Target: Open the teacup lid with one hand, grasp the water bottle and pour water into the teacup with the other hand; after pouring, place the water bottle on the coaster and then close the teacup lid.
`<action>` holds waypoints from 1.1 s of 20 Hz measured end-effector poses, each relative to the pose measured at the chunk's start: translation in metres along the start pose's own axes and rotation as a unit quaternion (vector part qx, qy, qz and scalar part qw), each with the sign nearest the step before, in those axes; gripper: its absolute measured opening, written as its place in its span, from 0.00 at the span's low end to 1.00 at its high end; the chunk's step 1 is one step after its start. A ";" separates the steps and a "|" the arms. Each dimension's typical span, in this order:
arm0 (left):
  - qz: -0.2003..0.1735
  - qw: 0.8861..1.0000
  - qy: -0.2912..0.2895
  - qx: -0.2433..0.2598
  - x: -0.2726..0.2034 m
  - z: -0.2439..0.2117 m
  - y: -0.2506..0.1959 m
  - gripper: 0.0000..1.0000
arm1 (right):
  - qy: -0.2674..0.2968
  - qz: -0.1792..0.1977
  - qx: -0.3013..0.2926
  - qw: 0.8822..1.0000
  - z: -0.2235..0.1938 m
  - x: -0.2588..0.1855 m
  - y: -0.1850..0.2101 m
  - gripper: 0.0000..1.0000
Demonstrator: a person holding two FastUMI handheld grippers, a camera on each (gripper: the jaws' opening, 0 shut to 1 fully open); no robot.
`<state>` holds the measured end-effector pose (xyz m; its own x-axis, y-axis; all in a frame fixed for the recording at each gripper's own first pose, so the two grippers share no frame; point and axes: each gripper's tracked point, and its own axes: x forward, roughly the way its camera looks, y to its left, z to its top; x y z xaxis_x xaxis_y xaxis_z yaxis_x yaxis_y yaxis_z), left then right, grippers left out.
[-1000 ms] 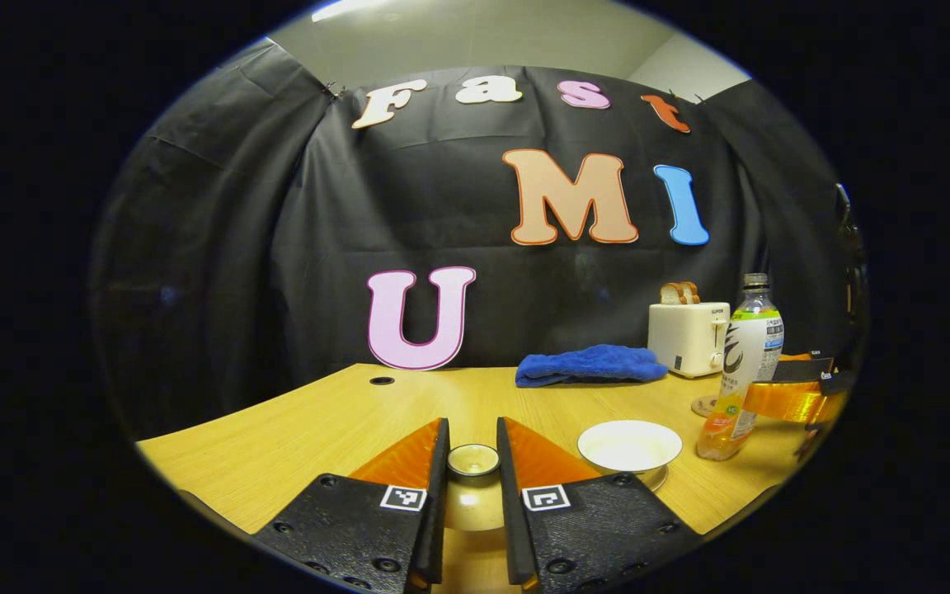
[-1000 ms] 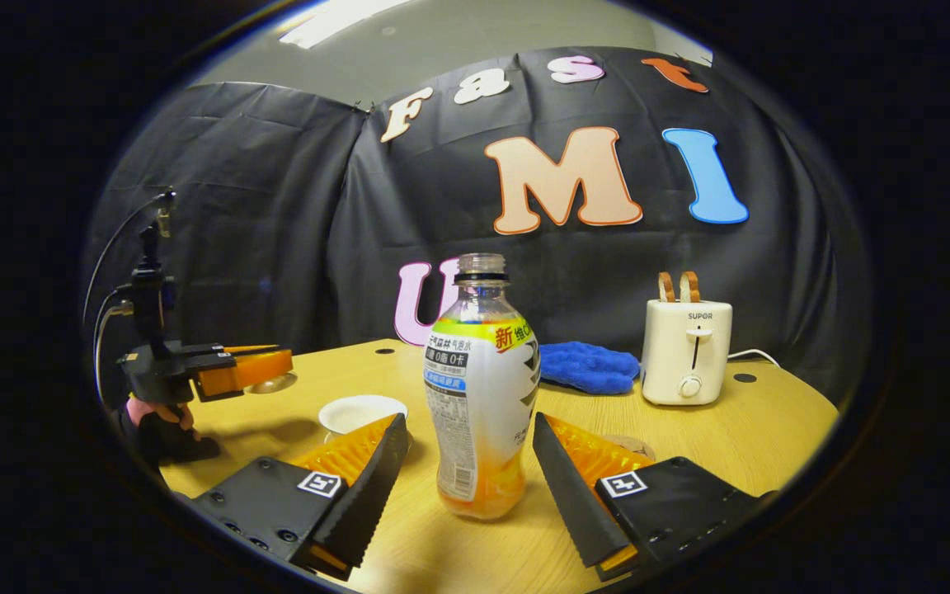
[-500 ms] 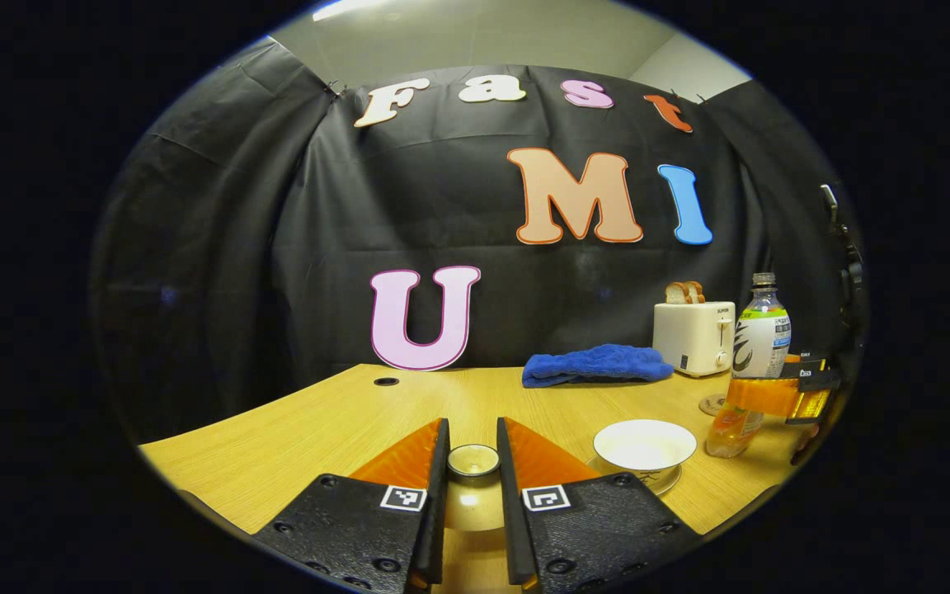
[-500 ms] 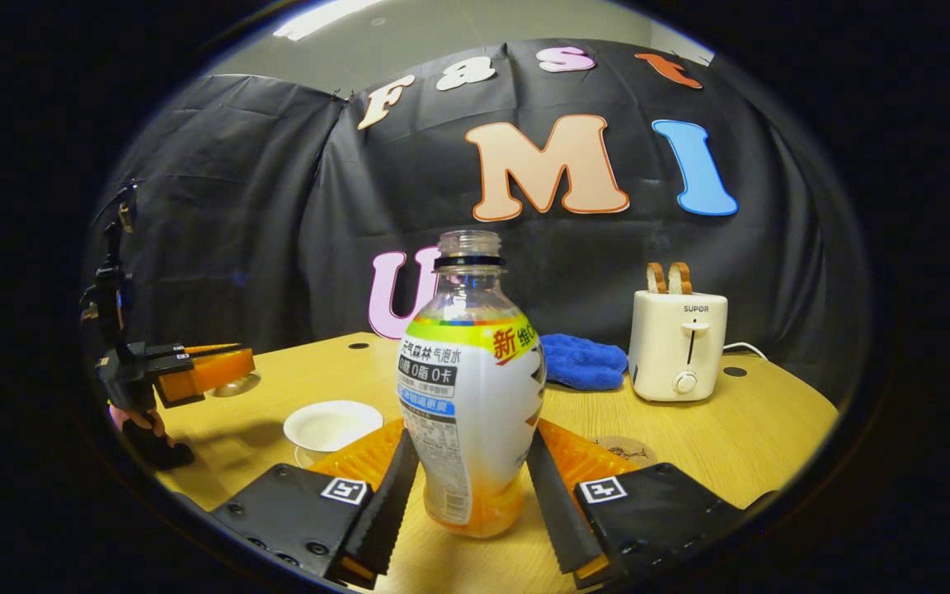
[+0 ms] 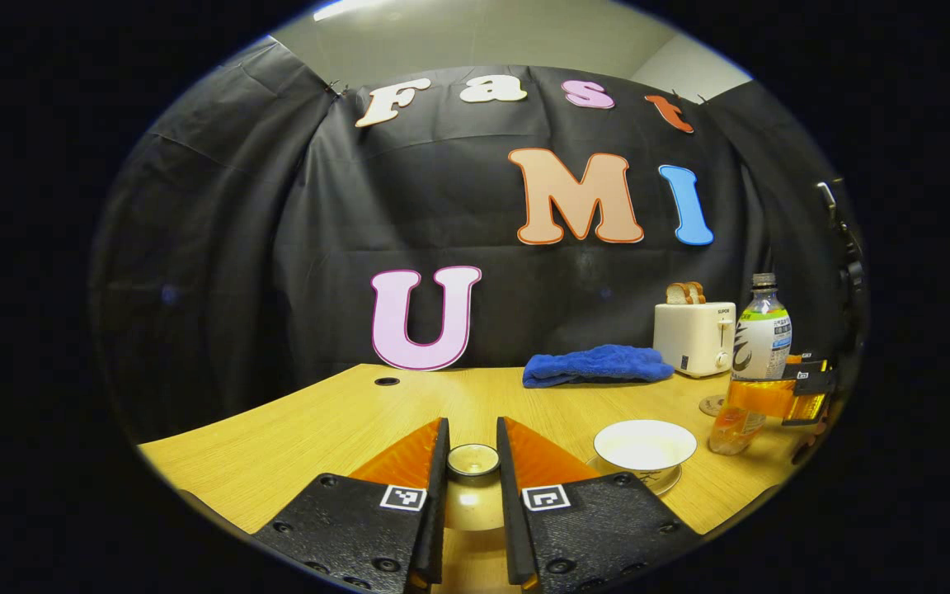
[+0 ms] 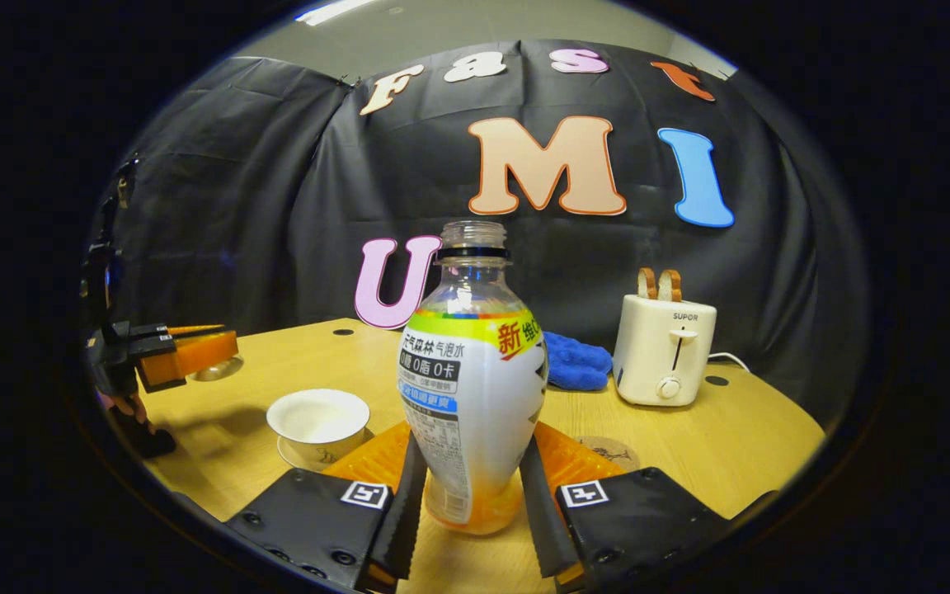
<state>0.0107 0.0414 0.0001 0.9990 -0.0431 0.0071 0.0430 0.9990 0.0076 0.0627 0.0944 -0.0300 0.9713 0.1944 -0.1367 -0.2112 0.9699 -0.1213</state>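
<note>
Black cloth wall point(image 5: 219, 247) behind a wooden table point(image 5: 318, 429) — pale ceiling point(image 5: 483, 33) above

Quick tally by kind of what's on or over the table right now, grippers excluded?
Bottle: 1
Teacup: 1
Lid, held by the left gripper: 1
Coaster: 1
Toaster: 1
Blue cloth: 1
Total: 6

Your water bottle point(image 6: 472, 388) stands upright on the table point(image 6: 714, 437), uncapped, clear with a white and green label and orange liquid low in its base, pinched at the waist between your right gripper point(image 6: 468, 503) fingers. The white teacup point(image 6: 318, 422) sits open on its saucer to the bottle's left. Its lid point(image 5: 472, 460) is held by the knob, off the cup, in your left gripper point(image 5: 472, 474). The round coaster point(image 6: 607, 453) lies bare, just right of the bottle.
</note>
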 end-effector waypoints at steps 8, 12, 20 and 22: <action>0.000 1.000 0.000 0.000 -0.001 -0.001 0.000 0.28 | -0.022 -0.074 -0.254 0.964 0.034 -0.016 -0.020 0.61; 0.000 1.000 0.000 -0.001 0.001 -0.002 0.001 0.27 | -0.026 -0.103 -0.400 0.911 0.047 -0.021 -0.025 0.60; 0.004 1.000 0.001 -0.002 0.001 -0.001 0.002 0.27 | -0.006 -0.094 -0.534 0.840 0.036 -0.011 -0.017 0.60; 0.004 1.000 0.001 -0.002 0.000 -0.002 0.002 0.27 | -0.002 -0.087 -0.554 0.828 0.029 -0.004 -0.009 0.60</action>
<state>0.0105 0.0434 -0.0023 0.9994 -0.0346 0.0051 0.0346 0.9994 0.0027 0.0638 0.0887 0.0006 0.9975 0.0677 -0.0201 -0.0368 0.2543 -0.9664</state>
